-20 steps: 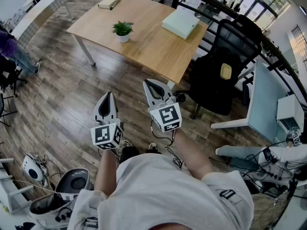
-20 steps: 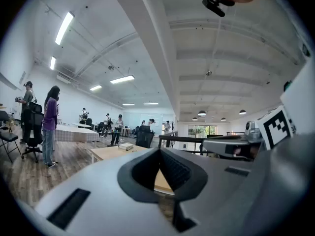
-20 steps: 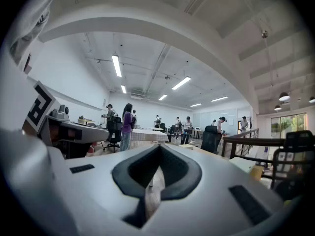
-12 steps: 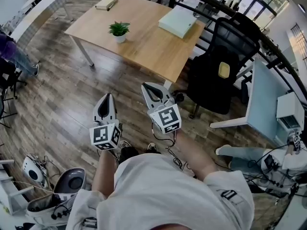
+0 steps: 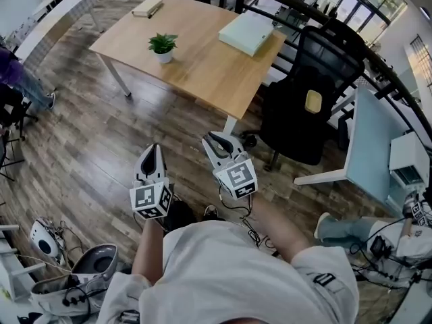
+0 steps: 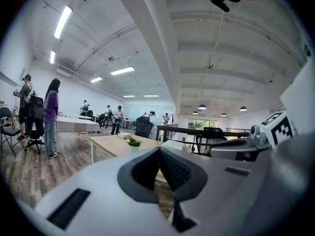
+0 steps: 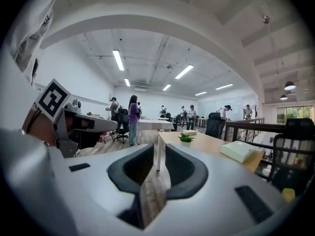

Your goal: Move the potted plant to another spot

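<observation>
The potted plant [image 5: 162,46], small and green in a white pot, stands on the far left part of the wooden table [image 5: 202,63]. It also shows far ahead as the plant [image 6: 133,142] and the plant [image 7: 185,138] in both gripper views. My left gripper [image 5: 151,150] and right gripper [image 5: 213,140] hang side by side over the wooden floor, well short of the table. The left gripper [image 6: 160,151] has its jaws touching, with nothing in them. The right gripper [image 7: 159,149] shows a narrow gap with only floor behind it.
A pale green box [image 5: 246,32] and a book [image 5: 147,7] lie on the table. A black office chair [image 5: 307,100] stands at its right corner, a blue-topped desk [image 5: 368,147] beyond. Gear and cables [image 5: 74,275] sit at lower left. A person [image 5: 20,73] stands far left.
Both grippers sit a little lower in the head view, and the table and plant have slid slightly left. Nothing was taken hold of or let go.
</observation>
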A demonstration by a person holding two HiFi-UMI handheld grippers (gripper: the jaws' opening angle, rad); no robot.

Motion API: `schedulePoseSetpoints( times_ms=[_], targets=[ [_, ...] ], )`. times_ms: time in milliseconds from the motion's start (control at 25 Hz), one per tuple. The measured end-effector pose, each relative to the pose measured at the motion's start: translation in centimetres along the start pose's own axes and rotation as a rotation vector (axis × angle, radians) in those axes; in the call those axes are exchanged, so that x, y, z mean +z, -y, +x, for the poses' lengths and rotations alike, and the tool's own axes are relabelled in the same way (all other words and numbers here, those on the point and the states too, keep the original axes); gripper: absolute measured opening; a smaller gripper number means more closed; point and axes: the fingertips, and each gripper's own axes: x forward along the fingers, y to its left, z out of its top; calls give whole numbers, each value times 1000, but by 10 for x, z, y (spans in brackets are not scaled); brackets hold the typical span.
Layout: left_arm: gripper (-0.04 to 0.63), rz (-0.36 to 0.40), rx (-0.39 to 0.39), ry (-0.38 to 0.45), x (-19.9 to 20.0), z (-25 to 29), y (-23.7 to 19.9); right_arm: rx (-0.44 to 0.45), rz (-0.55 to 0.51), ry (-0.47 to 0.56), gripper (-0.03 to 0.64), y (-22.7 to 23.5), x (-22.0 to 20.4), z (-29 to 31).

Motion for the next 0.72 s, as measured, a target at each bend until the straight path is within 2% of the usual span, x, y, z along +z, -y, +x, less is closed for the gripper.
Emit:
schedulePoseSetpoints(
  times_ms=[120,240,480,720],
  targets=[
    [12,4,-8,-20,-8,5,-1,1,13,-24,106,4,-13,4],
    [12,9,-20,-36,-15,19,-5,-6,32,-47,170,13,-27,15],
    [12,-18,-36,-59,-24,55,-30,-19,37,-84,193,27,-36,53],
    [12,-44,-66,-66,-13,110,-81,-13,0,-116,243,43,-27,122]
  ],
)
